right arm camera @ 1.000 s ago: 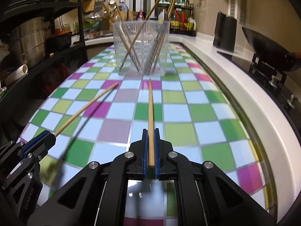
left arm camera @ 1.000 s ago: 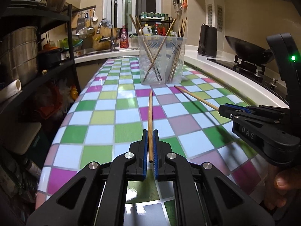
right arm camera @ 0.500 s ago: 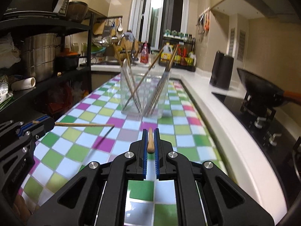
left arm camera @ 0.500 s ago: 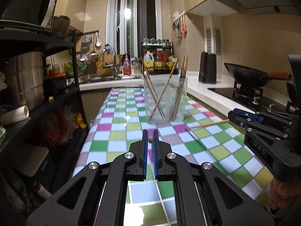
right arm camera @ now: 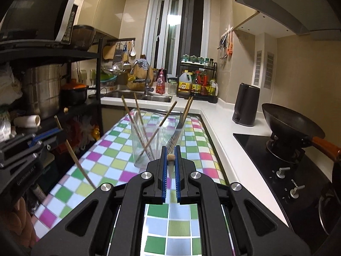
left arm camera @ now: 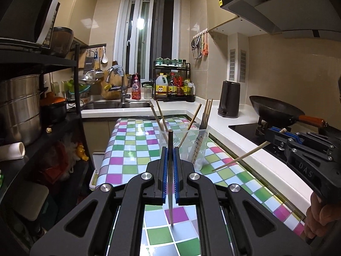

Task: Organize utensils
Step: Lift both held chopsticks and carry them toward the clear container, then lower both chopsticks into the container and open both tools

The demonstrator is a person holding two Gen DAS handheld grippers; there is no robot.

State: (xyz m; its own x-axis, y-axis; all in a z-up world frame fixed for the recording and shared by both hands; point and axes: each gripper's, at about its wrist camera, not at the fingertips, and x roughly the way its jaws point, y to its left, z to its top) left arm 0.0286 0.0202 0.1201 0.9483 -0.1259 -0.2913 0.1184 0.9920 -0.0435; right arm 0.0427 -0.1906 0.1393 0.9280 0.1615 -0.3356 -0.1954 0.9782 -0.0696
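Kitchen setting, with a checkered desk (left arm camera: 136, 149) in green, pink and white running toward a sink (left arm camera: 115, 105) under the window.

Surroundings — we note a black shelf rack (left arm camera: 76, 89) with a steel pot (left arm camera: 20, 106) along the left, a bottle rack (left arm camera: 172, 85) by the wall, a dark kettle (left arm camera: 229, 99) and a wok (left arm camera: 275, 111) on the stove to the right. Nothing stands between the tools and the clear holder (right arm camera: 157, 143), which sits on the desk ahead and already carries several chopsticks and a fork.

Left tool (left arm camera: 170, 151): clenched on a chopstick (left arm camera: 170, 170) that runs steeply through the pads, its lower end above the desk. Right tool (right arm camera: 171, 153): clenched on a second chopstick (right arm camera: 171, 157), seen end-on, so we cannot make out its length there; the left view shows it slanting down toward the desk (left arm camera: 240, 159).

Hard to read: the holder's lower part is hidden behind the left tool in the left view; the hand (left arm camera: 319, 215) on the right tool is cut off at the edge.

Change — a second ago both chopsticks lay low along the desk; both tools have since risen, and the holder now sits below their line of sight.
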